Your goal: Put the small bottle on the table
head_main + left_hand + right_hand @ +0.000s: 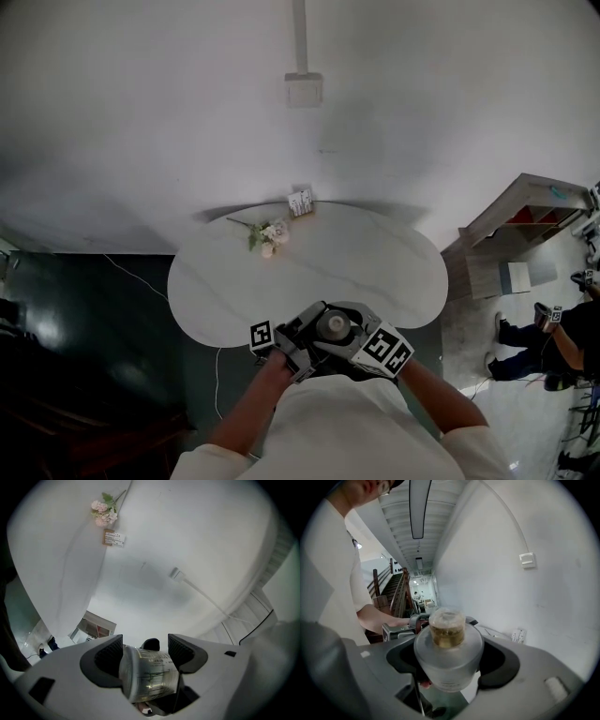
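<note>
Close against the person's chest, the small bottle (335, 326) is held about over the near edge of the surface, cap upward, not yet set down. Both grippers meet on it. The left gripper (302, 337) comes in from one side and the right gripper (356, 341) from the other. This looks like a shared hold or a pass between them, perhaps to steady the glass before lowering it.

In the left gripper view the jaws are narrowed onto the labelled body, with the pads touching it on both sides. In the right gripper view the jaws clasp the frosted body below the amber cap, parted only as wide as the bottle itself.

Beyond them the white oval surface (375, 272) has open room at its front, a likely spot for the bottle. Toward its far edge, by the wall, rest a sprig of pink flowers (269, 234) and a small card (301, 202).
</note>
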{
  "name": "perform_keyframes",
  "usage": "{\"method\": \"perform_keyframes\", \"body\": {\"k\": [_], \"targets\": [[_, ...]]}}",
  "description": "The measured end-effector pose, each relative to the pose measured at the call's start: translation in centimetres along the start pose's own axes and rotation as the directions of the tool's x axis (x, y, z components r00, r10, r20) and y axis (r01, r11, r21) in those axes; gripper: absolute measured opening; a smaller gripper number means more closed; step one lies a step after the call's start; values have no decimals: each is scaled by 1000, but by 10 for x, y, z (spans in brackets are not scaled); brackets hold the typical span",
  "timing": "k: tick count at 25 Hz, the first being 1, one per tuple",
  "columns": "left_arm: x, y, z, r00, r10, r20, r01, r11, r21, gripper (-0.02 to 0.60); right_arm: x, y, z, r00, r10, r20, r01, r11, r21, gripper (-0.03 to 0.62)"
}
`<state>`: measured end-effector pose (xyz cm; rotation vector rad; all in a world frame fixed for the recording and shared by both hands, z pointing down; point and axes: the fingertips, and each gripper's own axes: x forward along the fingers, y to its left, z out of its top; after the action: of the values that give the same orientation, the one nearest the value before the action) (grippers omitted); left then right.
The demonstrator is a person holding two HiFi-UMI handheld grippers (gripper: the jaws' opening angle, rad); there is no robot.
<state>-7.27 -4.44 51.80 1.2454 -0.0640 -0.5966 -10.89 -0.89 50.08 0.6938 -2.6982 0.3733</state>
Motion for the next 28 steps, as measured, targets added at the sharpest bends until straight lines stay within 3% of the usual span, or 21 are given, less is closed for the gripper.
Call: {"method": "perform_keyframes", "body": {"k": [18, 28], "targets": [[80, 46, 62, 986, 45, 163, -54, 997, 53, 285, -14, -108, -25, 982, 188, -32, -188, 982, 5, 351], [110, 76, 92, 978, 87, 189, -105, 991, 87, 285, -17, -169, -47, 977, 213, -21, -211, 975, 75, 351]]}}
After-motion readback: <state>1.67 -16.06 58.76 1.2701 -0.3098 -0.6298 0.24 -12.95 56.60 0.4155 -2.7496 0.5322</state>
